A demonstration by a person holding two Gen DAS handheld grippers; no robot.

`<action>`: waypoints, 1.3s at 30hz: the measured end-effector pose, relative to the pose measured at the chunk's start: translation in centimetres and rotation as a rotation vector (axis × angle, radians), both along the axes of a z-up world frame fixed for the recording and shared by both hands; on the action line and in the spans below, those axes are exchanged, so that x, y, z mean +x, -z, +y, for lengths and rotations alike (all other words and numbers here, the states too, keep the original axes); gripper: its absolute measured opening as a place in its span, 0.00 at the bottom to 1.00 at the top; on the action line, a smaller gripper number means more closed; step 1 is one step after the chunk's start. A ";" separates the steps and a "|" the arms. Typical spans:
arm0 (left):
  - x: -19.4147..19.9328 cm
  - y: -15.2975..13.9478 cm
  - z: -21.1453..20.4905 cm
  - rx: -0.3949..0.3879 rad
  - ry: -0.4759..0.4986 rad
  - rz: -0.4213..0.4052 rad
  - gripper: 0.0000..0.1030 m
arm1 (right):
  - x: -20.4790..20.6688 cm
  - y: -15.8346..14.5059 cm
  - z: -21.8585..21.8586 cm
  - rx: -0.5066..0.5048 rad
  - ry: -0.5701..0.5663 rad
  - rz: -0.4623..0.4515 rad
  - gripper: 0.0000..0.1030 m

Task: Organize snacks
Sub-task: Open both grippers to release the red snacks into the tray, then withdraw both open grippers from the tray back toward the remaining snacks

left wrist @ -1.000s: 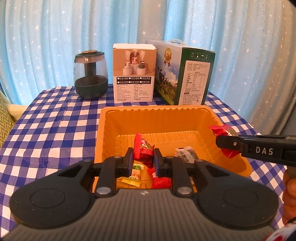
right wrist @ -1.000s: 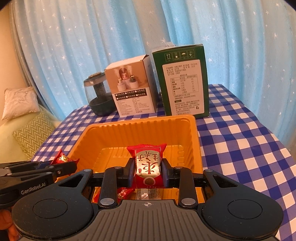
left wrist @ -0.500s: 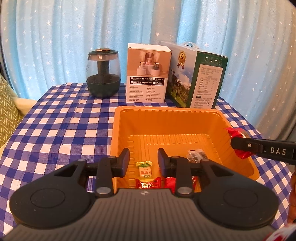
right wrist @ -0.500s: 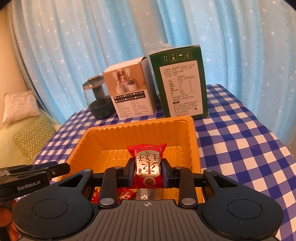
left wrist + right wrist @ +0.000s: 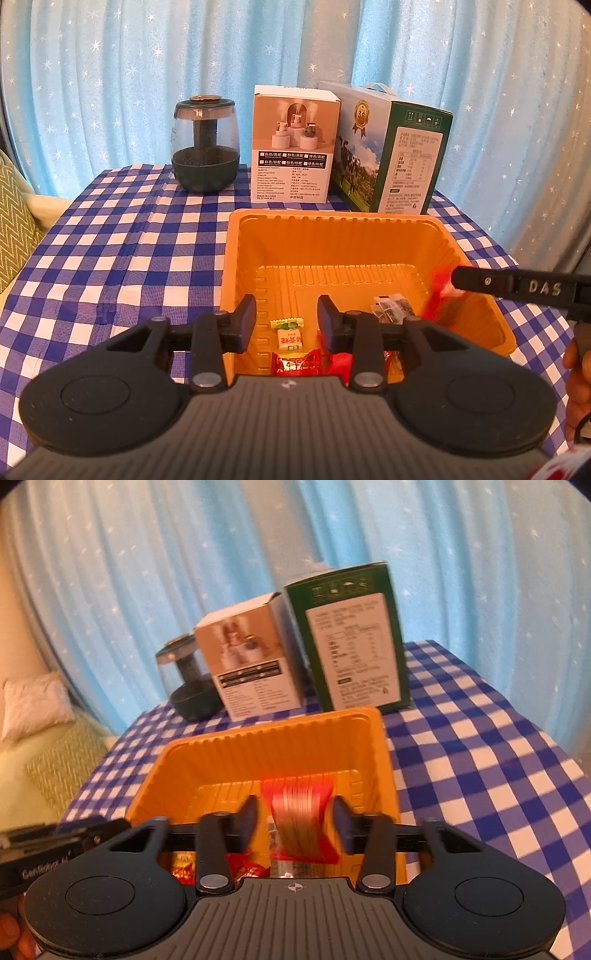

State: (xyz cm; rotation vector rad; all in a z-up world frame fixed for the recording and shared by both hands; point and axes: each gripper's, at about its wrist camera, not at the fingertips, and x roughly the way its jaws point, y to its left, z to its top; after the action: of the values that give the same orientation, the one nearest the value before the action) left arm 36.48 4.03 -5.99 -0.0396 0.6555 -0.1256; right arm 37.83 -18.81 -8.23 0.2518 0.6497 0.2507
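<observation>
In the left wrist view, the left gripper sits at the bottom middle of the frame with its two fingers wide apart and nothing between them. Past the fingers is the orange tray, which fills the middle of the picture on the blue and white checked tablecloth.

Inside the tray, low in the frame, lie a little yellow candy, some red packets and a clear bag with dark bits. They are all near the tray's close edge.

In the right wrist view, the right gripper is at the bottom middle, over the tray. Its fingers are spread apart. A red and gold snack packet is in the gap between them (it is very blurry), and there is space on both sides, so the fingers do not seem to press it. I cannot tell if anything holds it up.

At the top of both views stand a dark jar, a white box and a green box, in a row behind the tray, with a blue starry curtain at the back.
</observation>
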 end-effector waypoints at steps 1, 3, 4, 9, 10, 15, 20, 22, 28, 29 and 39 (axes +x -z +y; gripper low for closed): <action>0.0 0.0 0.0 -0.001 0.000 0.000 0.32 | 0.0 0.0 -0.2 0.010 0.007 -0.003 0.49; -0.1 -0.1 0.1 -0.003 -0.002 -0.001 0.32 | -0.1 -0.2 -0.5 0.011 0.017 -0.012 0.50; -0.2 0.0 0.1 -0.004 -0.001 -0.002 0.33 | -0.2 -0.3 -0.6 0.011 0.022 -0.016 0.50; -0.3 -0.1 0.0 -0.004 0.005 -0.002 0.33 | -0.3 -0.4 -0.8 0.011 0.035 -0.019 0.50; -0.4 0.0 0.0 -0.003 0.006 -0.002 0.33 | -0.3 -0.4 -0.8 0.011 0.036 -0.019 0.50; -0.4 0.0 0.0 -0.003 0.006 -0.003 0.34 | -0.4 -0.5 -0.8 0.008 0.037 -0.020 0.50; -0.5 0.0 -0.1 -0.001 0.004 -0.001 0.37 | -0.5 -0.6 -0.8 0.010 0.039 -0.022 0.50; -0.6 -0.1 -0.1 -0.004 0.003 0.000 0.37 | -0.5 -0.7 -0.8 0.007 0.037 -0.026 0.50; -1.3 -0.4 0.1 -0.013 0.000 -0.007 0.38 | -1.2 -1.1 -1.0 -0.004 0.047 -0.046 0.50; -1.4 -0.5 0.2 -0.015 -0.002 -0.007 0.39 | -1.4 -1.2 -1.1 -0.001 0.051 -0.050 0.50; -4.4 -0.8 0.5 0.001 -0.021 -0.017 0.47 | -3.9 -1.7 -2.1 -0.007 0.078 -0.062 0.50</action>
State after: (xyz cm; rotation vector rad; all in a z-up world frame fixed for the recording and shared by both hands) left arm 32.10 4.56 -5.23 -0.0440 0.6385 -0.1053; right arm 33.97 -20.90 -6.54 0.2608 0.5782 0.1810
